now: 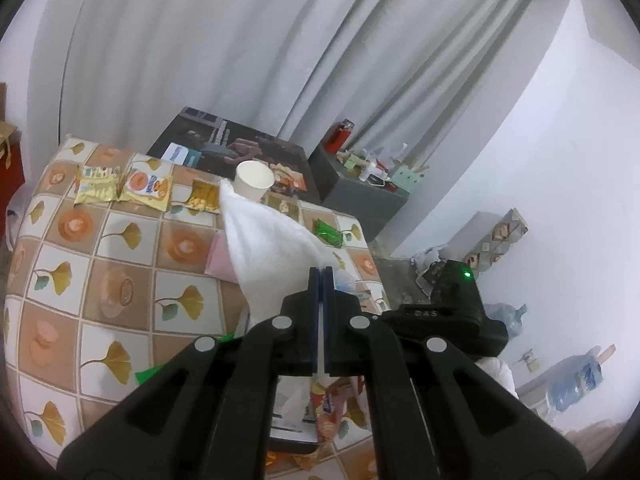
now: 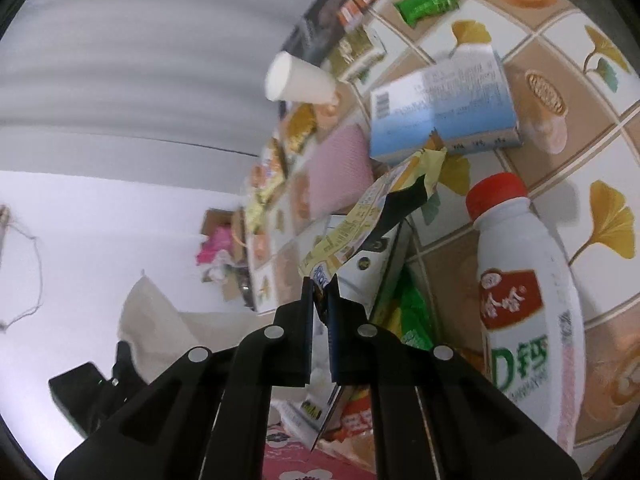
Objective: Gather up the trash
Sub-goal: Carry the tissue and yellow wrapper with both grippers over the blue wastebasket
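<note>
On my left side, my left gripper (image 1: 321,270) is pinching a corner of a white cloth (image 1: 268,240), jaws clamped flat together on it, so the rest is spreading out ahead of the tips over the tiled tablecloth (image 1: 100,264). I am holding it by the edge, I judge, so it hangs free of the litter below. Beyond it, three yellow snack packets (image 1: 132,188) are lying in a row near the far edge, a white paper cup (image 1: 254,180) is standing upright just behind the cloth's tip, and a green wrapper (image 1: 330,232) is sitting off to the right.

On my right side, my right gripper (image 2: 320,280) is gripping one end of a yellow wrapper (image 2: 372,208), jaws closed tight on the foil, so the wrapper is trailing forward off the table surface. That piece of trash is therefore in my grasp, not yet in any bin; I cannot see one. Past it a blue carton (image 2: 440,104) is lying flat, and to its right a white bottle with a red cap (image 2: 520,280) is waiting, probably later pickings.
</note>
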`<state>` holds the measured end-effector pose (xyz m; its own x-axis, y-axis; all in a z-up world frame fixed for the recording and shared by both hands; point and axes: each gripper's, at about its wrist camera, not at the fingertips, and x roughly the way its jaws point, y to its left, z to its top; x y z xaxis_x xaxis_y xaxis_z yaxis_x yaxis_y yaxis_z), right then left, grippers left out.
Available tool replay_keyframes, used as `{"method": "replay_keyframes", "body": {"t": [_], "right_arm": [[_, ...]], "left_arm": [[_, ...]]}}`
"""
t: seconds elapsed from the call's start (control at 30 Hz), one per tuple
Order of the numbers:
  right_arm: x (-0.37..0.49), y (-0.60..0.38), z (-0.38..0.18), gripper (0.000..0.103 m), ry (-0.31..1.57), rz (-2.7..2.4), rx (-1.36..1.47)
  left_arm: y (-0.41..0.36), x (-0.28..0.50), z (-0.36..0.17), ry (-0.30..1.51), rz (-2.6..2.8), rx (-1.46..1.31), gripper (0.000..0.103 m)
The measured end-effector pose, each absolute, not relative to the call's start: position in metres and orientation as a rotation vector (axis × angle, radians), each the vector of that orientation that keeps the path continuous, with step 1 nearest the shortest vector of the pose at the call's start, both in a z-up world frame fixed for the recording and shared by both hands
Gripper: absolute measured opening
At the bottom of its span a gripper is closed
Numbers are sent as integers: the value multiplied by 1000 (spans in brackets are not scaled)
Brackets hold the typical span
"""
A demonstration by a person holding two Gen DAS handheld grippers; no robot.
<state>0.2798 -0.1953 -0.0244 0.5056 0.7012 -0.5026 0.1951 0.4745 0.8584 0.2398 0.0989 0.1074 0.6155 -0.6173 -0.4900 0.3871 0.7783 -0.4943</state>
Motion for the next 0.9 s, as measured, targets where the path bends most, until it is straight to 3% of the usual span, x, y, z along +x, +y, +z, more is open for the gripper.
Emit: {"method": "replay_keyframes", "body": {"t": [0.43, 0.9], "right_arm": [[184, -307, 5, 7, 710, 418, 1192], [42, -467, -21, 7, 407, 73, 1303]], "left_arm": [[2, 232, 142, 674, -731, -245, 0], [-226, 218, 151, 744, -1048, -30, 0]]}}
